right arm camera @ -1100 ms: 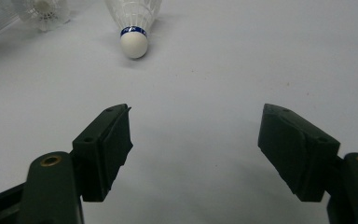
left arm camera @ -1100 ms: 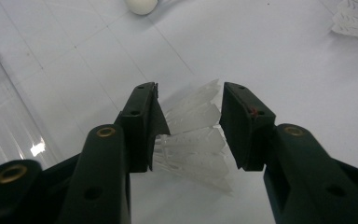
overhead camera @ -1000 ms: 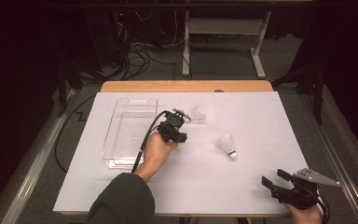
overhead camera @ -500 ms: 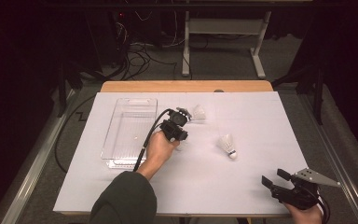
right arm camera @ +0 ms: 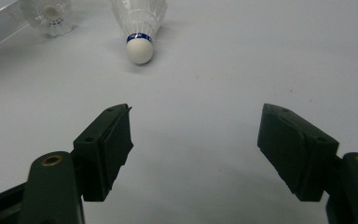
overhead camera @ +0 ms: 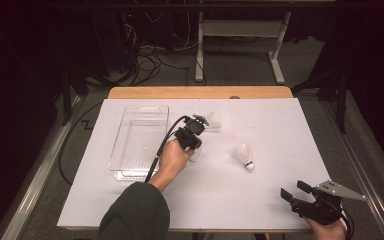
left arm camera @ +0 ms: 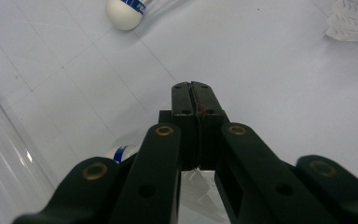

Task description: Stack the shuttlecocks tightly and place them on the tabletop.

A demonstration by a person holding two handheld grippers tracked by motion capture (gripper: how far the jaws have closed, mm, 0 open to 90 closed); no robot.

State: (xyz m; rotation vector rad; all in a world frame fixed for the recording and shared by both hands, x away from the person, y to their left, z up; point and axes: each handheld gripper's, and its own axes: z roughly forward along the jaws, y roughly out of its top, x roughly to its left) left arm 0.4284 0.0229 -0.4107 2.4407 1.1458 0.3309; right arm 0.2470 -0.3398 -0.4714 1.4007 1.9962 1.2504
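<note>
Just left of centre in the high view, your left gripper [overhead camera: 199, 129] had its jaws pinched together, seemingly on feathers of a shuttlecock [left arm camera: 200, 186] beneath; light and fragile, better taken near the cork. Your right gripper [overhead camera: 292, 192] waited wide open, empty.

A clear plastic tray [overhead camera: 130, 150] sits on the left of the white table cover [overhead camera: 260, 200], while behind the wooden table edge [overhead camera: 200, 92] cables [overhead camera: 150, 55] and a metal stand [overhead camera: 237, 45] occupy the grey floor.
</note>
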